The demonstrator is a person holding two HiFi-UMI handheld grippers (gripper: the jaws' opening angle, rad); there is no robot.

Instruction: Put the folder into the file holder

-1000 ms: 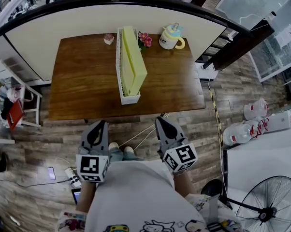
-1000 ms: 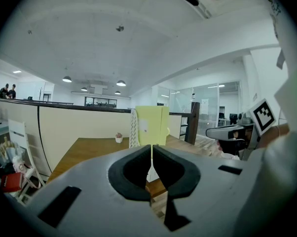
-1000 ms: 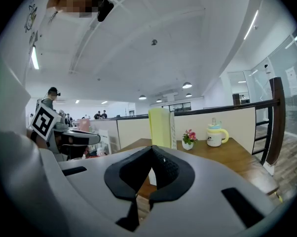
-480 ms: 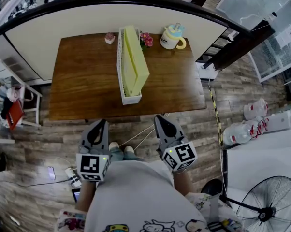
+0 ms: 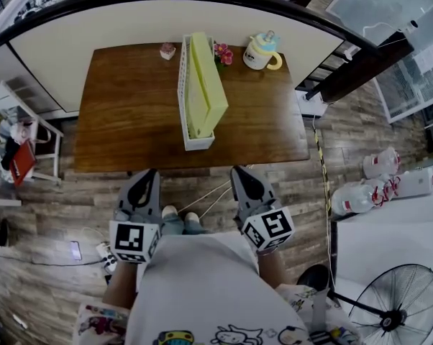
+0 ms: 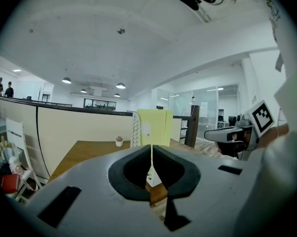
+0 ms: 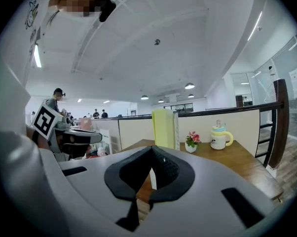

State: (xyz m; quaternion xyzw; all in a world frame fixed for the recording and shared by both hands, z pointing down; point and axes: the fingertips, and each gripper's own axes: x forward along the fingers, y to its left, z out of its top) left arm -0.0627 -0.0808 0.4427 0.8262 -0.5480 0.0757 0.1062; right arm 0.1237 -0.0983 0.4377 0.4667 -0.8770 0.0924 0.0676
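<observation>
A yellow-green folder (image 5: 206, 85) stands upright inside the white file holder (image 5: 200, 141) on the brown table (image 5: 130, 106). Both grippers hang close to my body, short of the table's near edge and well away from the holder. My left gripper (image 5: 149, 173) is shut with nothing in it. My right gripper (image 5: 239, 171) is also shut and empty. In the left gripper view the folder (image 6: 155, 127) and the holder's perforated side (image 6: 135, 130) show beyond the closed jaws (image 6: 151, 152). The right gripper view shows the folder (image 7: 162, 127) past its closed jaws (image 7: 151, 152).
At the table's far edge stand a lidded mug (image 5: 262, 51), a small flower pot (image 5: 221, 52) and a tiny pink pot (image 5: 167, 50). A partition wall runs behind the table. A white chair (image 5: 15, 149) is at the left; bottles (image 5: 367, 192) and a fan (image 5: 403, 304) at the right.
The head view has shifted slightly, so the table sits a little lower in the picture. Both grippers stay shut near my body; the folder has not moved in the holder.
</observation>
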